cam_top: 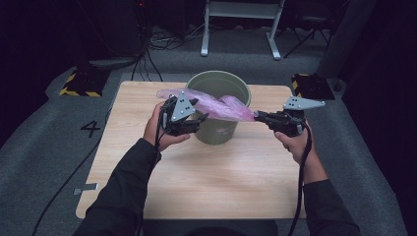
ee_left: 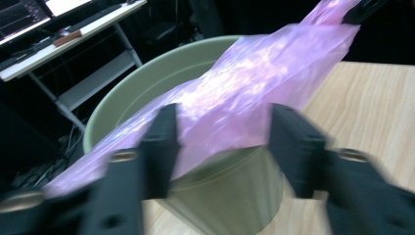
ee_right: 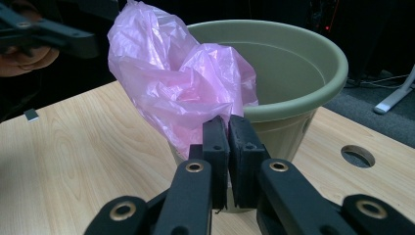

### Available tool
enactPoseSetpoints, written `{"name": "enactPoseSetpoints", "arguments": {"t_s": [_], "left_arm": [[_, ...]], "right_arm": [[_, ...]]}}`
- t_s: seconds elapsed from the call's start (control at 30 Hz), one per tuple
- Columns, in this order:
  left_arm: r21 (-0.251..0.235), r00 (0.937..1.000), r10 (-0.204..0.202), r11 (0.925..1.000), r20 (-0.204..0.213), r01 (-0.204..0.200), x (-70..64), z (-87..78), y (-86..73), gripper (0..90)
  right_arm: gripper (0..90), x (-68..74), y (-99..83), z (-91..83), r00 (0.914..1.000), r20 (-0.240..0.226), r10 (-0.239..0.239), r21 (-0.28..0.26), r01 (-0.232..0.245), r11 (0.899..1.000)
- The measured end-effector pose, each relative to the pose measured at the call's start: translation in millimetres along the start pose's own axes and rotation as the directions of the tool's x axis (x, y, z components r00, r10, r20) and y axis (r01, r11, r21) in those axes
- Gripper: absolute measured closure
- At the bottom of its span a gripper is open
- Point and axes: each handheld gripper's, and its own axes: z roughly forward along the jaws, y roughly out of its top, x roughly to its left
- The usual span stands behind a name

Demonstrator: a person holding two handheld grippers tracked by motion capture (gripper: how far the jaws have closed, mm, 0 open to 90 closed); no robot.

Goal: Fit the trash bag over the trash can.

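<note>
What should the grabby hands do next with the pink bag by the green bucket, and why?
Probably close the left gripper on the thin pink plastic bag. Its jaws stand open around the bag, while the right gripper already pinches the other end. The bag is stretched above the round green plastic bucket, so two grips could spread it open there.

Bag point(cam_top: 216, 104) across bucket point(cam_top: 219, 132) rim, perhaps touching, bucket on table point(cam_top: 206, 172).

Colours noted: my bag point(cam_top: 216, 104) is translucent pink; the bucket point(cam_top: 223, 130) at twelve o'clock is plain olive green. Table point(cam_top: 206, 177) is pale wood grain. My jaws are black, plates point(cam_top: 183, 107) grey, perforated.
</note>
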Motion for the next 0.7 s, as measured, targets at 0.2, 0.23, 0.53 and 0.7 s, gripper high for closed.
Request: {"name": "enactPoseSetpoints", "arguments": {"t_s": [0.2,0.23,0.53,0.7], "left_arm": [[-0.022,0.9972,0.044,0.9988,0.060,-0.043,-2.2,-3.4,-8.8,87.2],[-0.025,0.9975,0.043,0.9988,0.056,-0.042,-2.8,-3.6,-12.0,87.7],[-0.057,0.9969,-0.049,0.9974,-0.062,0.045,10.1,-4.1,-7.1,25.2],[0.018,0.9954,-0.045,0.9988,-0.085,0.047,22.4,4.0,-11.1,22.7]], "right_arm": [[87.2,-0.5,-2.5,-0.4,1.0000,-0.003,0.006,-0.002,-0.006,1.000],[87.2,-0.7,-3.6,0.3,1.0000,-0.003,0.005,0.001,-0.005,1.000],[86.9,0.2,-1.5,-0.2,1.0000,-0.008,-0.006,-0.004,0.006,1.000],[86.7,0.4,-0.9,-0.8,0.9999,-0.010,-0.012,-0.005,0.012,1.000]]}}
